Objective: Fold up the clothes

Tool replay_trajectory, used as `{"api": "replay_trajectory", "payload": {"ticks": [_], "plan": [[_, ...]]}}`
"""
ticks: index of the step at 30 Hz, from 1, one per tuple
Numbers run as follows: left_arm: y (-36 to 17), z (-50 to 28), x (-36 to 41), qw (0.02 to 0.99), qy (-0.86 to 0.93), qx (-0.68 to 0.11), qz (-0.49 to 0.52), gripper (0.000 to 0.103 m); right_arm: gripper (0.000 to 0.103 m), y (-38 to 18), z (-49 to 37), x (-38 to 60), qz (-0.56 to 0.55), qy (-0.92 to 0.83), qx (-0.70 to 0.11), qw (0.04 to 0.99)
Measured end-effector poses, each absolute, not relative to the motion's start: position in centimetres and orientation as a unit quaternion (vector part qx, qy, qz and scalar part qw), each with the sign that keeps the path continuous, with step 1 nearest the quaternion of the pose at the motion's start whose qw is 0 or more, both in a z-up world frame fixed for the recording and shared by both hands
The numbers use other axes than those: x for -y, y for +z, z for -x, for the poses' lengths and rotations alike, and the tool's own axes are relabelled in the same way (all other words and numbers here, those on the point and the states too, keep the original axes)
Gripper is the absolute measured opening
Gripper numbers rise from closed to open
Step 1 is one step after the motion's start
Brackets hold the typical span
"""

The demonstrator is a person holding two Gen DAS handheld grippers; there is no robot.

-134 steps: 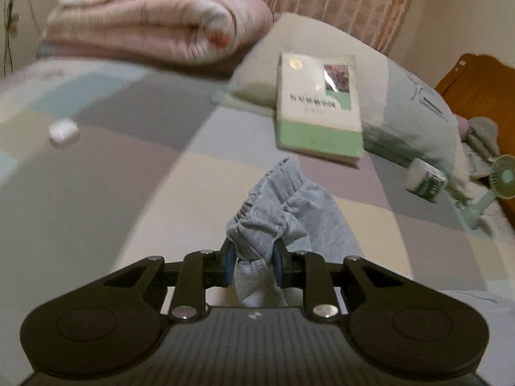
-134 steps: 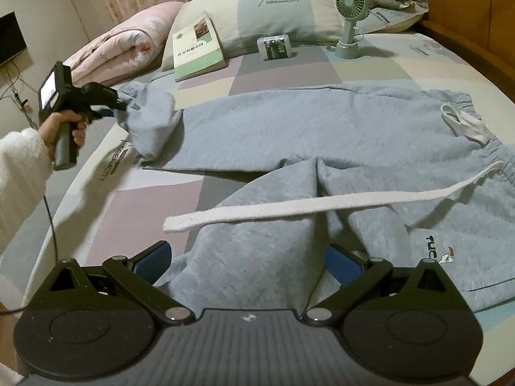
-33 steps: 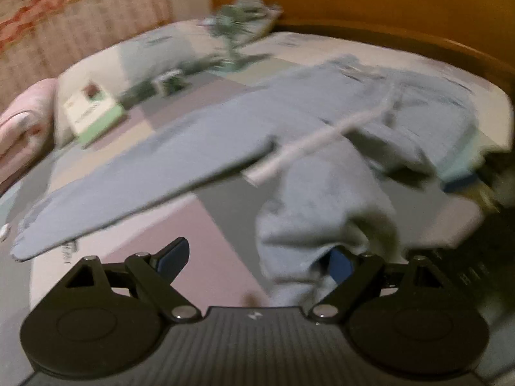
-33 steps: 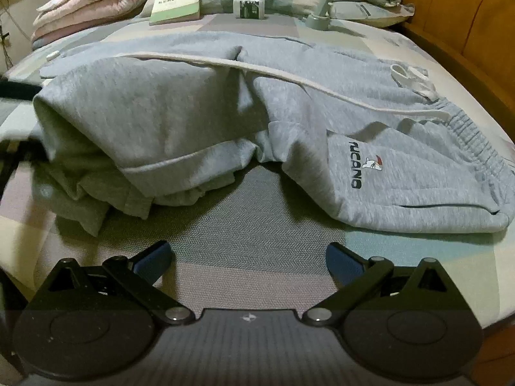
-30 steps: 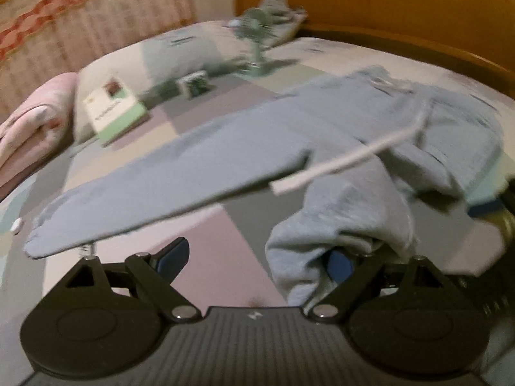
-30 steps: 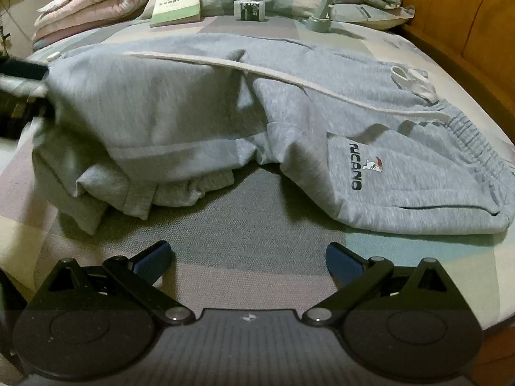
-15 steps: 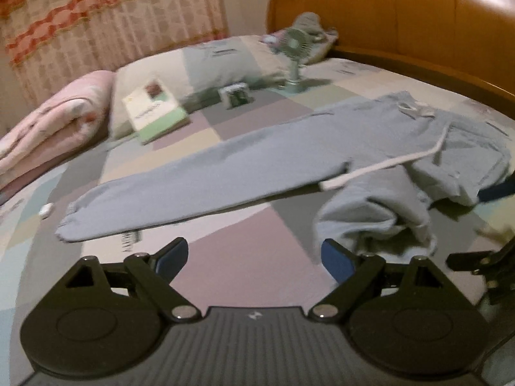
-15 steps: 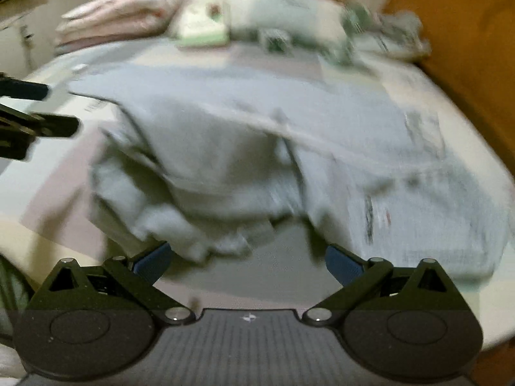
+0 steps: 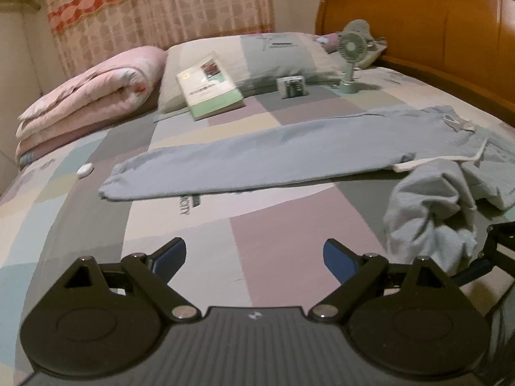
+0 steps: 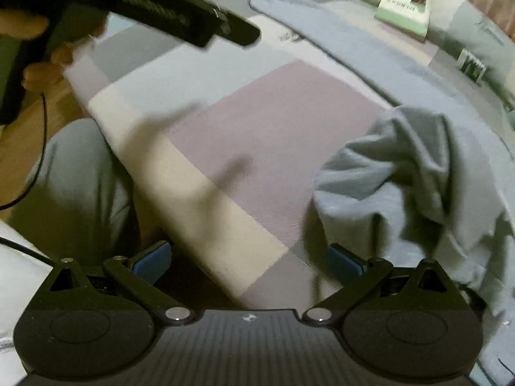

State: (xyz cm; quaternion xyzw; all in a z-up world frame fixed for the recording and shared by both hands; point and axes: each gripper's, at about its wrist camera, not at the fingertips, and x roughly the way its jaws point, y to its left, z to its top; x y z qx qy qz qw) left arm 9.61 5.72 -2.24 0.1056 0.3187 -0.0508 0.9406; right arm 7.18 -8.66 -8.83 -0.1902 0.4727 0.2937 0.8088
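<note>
Grey sweatpants [image 9: 273, 160] lie across the patchwork bed. One leg stretches flat to the left, the other leg [image 9: 428, 212] is bunched in a heap at the right. A white drawstring [image 9: 415, 165] crosses the cloth. My left gripper [image 9: 254, 257] hovers open over the bedsheet, left of the heap, holding nothing. In the right wrist view my right gripper [image 10: 248, 260] is open at the bed's near edge, with the bunched leg [image 10: 408, 173] just to its right. The left tool [image 10: 167, 6], held by a hand [image 10: 42, 54], crosses the upper left of that view.
A rolled pink quilt [image 9: 87, 106], a pillow [image 9: 257, 58] with a green book [image 9: 209, 87], a small box [image 9: 291, 87] and a green fan [image 9: 351, 54] sit at the bed's head. The wooden headboard [image 9: 434, 32] stands right. A small white object [image 9: 85, 170] lies left. A person's leg [image 10: 80, 173] is beside the bed.
My left gripper let go of the leg cuff, swung away and pulled back to the bed's near side. The right gripper turned left toward the bed edge. The near leg stays bunched.
</note>
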Motion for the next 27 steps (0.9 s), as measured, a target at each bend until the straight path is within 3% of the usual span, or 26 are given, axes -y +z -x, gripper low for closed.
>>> {"api": "replay_trajectory", "payload": {"ticks": [13, 20, 27], "plan": [[-4.6, -11.7, -5.7, 0.931, -0.057, -0.344, -0.104, 0.092, 0.103, -6.0, -20.0, 13.1, 0.200, 0.158, -0.434, 0.864], [-5.3, -12.2, -4.8, 0.925, -0.062, -0.357, -0.114, 0.092, 0.103, -4.3, -25.4, 19.4, 0.090, 0.096, -0.435, 0.891], [-5.2, -11.8, -3.0, 0.921, -0.083, -0.359, -0.125, 0.092, 0.103, -2.0, -21.8, 21.0, 0.081, 0.098, -0.404, 0.906]]}}
